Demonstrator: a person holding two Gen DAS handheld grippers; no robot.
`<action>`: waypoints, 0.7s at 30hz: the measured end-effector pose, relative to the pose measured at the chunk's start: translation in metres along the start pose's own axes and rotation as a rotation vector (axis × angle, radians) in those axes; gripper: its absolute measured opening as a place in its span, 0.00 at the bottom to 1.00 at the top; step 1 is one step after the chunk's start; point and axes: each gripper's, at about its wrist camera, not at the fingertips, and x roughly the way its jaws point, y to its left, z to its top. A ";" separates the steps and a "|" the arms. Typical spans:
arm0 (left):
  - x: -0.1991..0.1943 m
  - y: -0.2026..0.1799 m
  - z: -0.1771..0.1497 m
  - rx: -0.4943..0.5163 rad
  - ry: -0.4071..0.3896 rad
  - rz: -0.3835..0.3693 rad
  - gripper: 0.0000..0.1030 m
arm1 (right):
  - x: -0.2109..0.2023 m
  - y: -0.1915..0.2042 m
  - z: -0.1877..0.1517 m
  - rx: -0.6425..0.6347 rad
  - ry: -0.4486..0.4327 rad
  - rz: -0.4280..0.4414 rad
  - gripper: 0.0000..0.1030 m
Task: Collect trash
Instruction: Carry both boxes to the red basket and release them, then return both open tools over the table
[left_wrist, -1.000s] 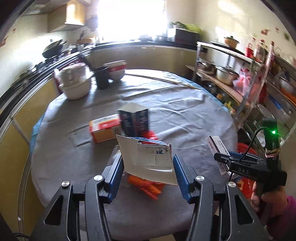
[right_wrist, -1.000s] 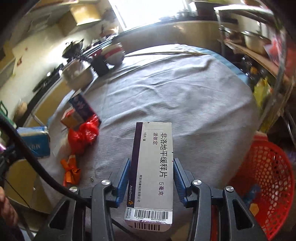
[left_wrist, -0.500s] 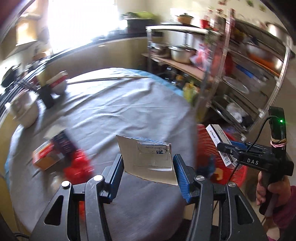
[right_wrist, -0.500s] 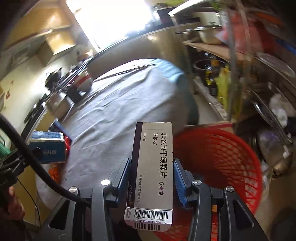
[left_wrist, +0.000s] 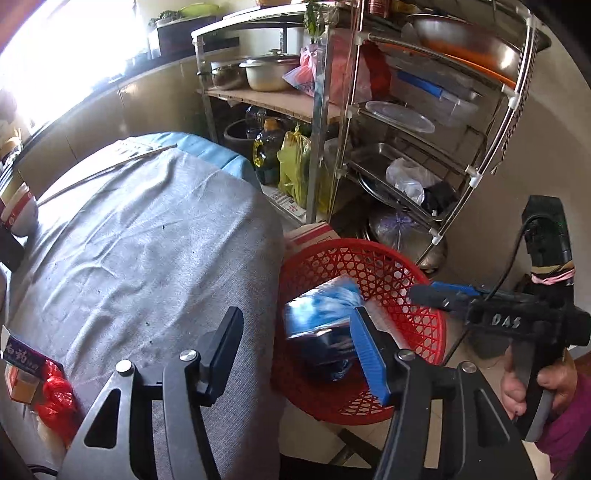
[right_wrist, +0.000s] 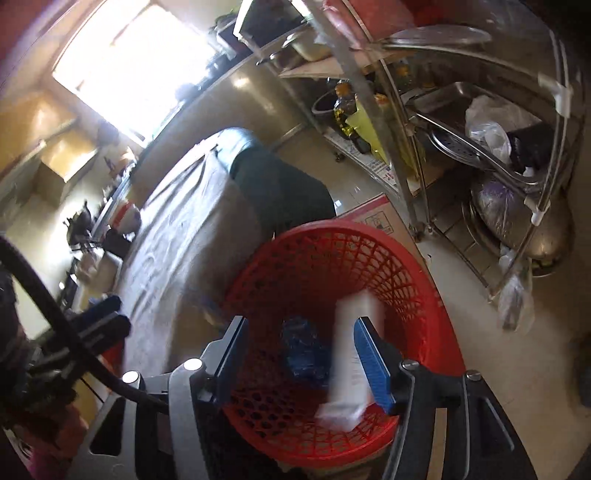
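- Fingers (left_wrist: 364, 349) of left gripper (left_wrist: 295, 347) spread wide, nothing clamped; blue box (left_wrist: 319, 325) blurred just off the right finger, above the red basket (left_wrist: 402, 273), apparently in free fall.
- Fingers (right_wrist: 371, 356) of right gripper (right_wrist: 301, 354) likewise parted and empty; white box (right_wrist: 351, 354) blurred beside the right finger, over the basket interior, judged mid-drop.
- Basket on the floor, against the edge of the grey-clothed table (left_wrist: 147, 240), in front of the metal rack (left_wrist: 424, 129); cardboard carton (right_wrist: 376, 218) behind it.
- Blue item (right_wrist: 304, 350) visible inside the basket in the right wrist view; cannot tell whether resting on the bottom or still dropping.
- Remaining trash at the near table edge in the left wrist view: red bag (left_wrist: 55, 398), purple box (left_wrist: 26, 360) and orange box (left_wrist: 20, 384), touching one another.
- Step in hand judged as release into the basket. Recommended: hold both grippers level and centred over the opening until both boxes pass the rim; keep fingers apart so neither box snags on a pad.
- Risk noted: blue box close to the table-side rim, could clip it and land on the floor.
- Next call: return to the table cluster, one item per gripper.
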 end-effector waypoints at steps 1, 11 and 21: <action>-0.002 0.003 -0.003 -0.007 -0.003 0.007 0.60 | -0.003 -0.001 0.001 -0.003 -0.018 0.000 0.61; -0.030 0.055 -0.041 -0.099 0.013 0.257 0.60 | 0.006 0.041 -0.005 -0.112 -0.036 0.017 0.61; -0.076 0.104 -0.081 -0.200 -0.015 0.426 0.61 | 0.023 0.125 -0.020 -0.290 -0.007 0.081 0.61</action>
